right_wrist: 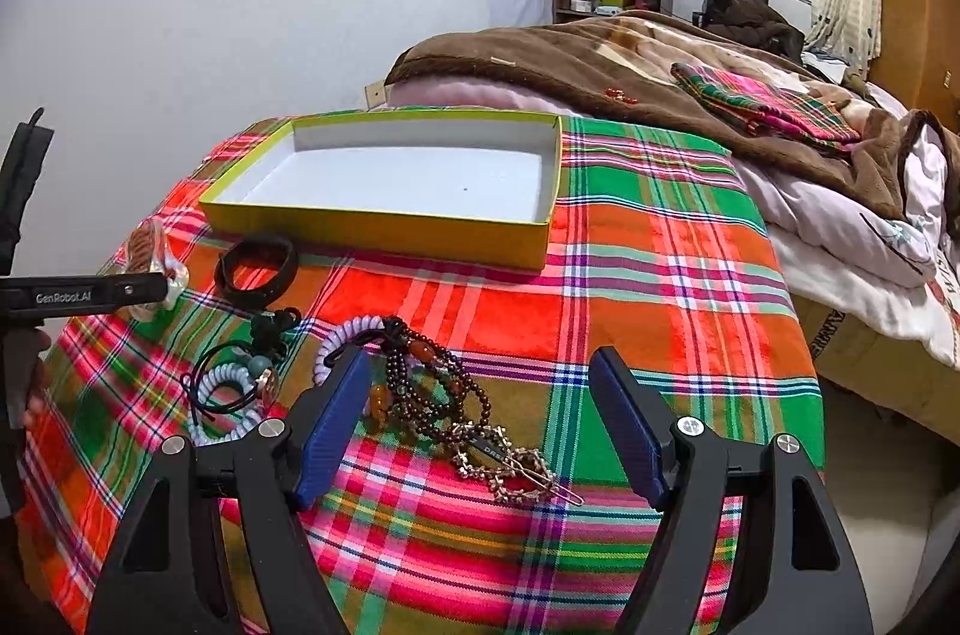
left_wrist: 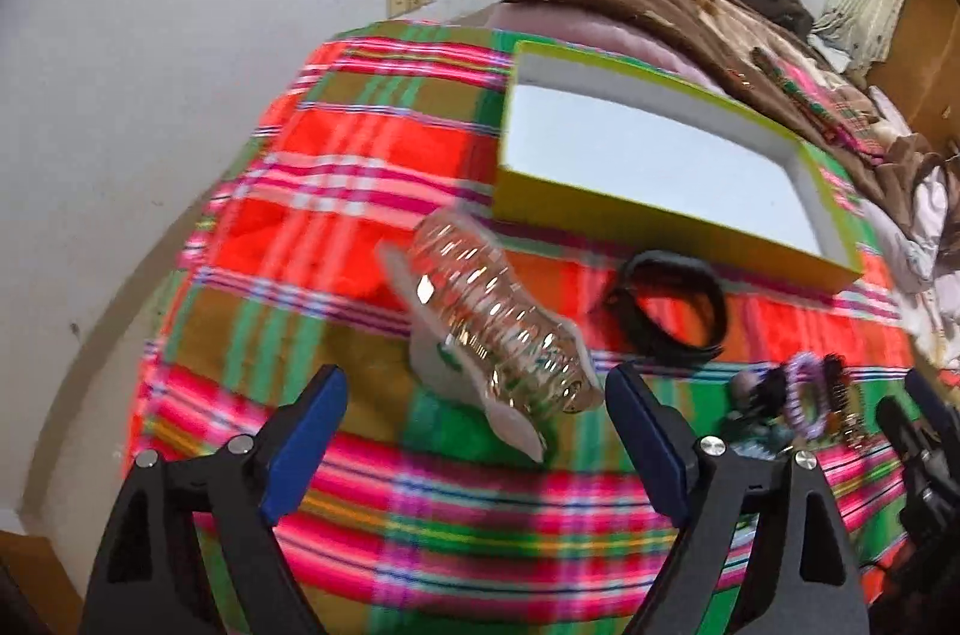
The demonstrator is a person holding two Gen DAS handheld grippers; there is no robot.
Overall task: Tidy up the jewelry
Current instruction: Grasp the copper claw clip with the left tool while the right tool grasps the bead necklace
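Observation:
A yellow-green box (left_wrist: pixel 630 215) (right_wrist: pixel 384 233) with a white, empty inside lies on the plaid cloth. In front of it are a clear beaded bracelet in a plastic sleeve (left_wrist: pixel 498 329) (right_wrist: pixel 147 245), a black band (left_wrist: pixel 666 305) (right_wrist: pixel 257 269), and a pile with a lilac coil tie (right_wrist: pixel 336 347), dark bead strands (right_wrist: pixel 426 395) and a metal hair clip (right_wrist: pixel 510 461). My left gripper (left_wrist: pixel 477 413) is open, just before the clear bracelet. My right gripper (right_wrist: pixel 480 407) is open above the bead strands and hair clip.
The plaid cloth (right_wrist: pixel 660 311) covers a table beside a bed with a brown blanket (right_wrist: pixel 600 65). A white wall is at the left. A second coil tie and black cord (right_wrist: pixel 234 389) lie left of the pile. The table's right edge drops off to the floor.

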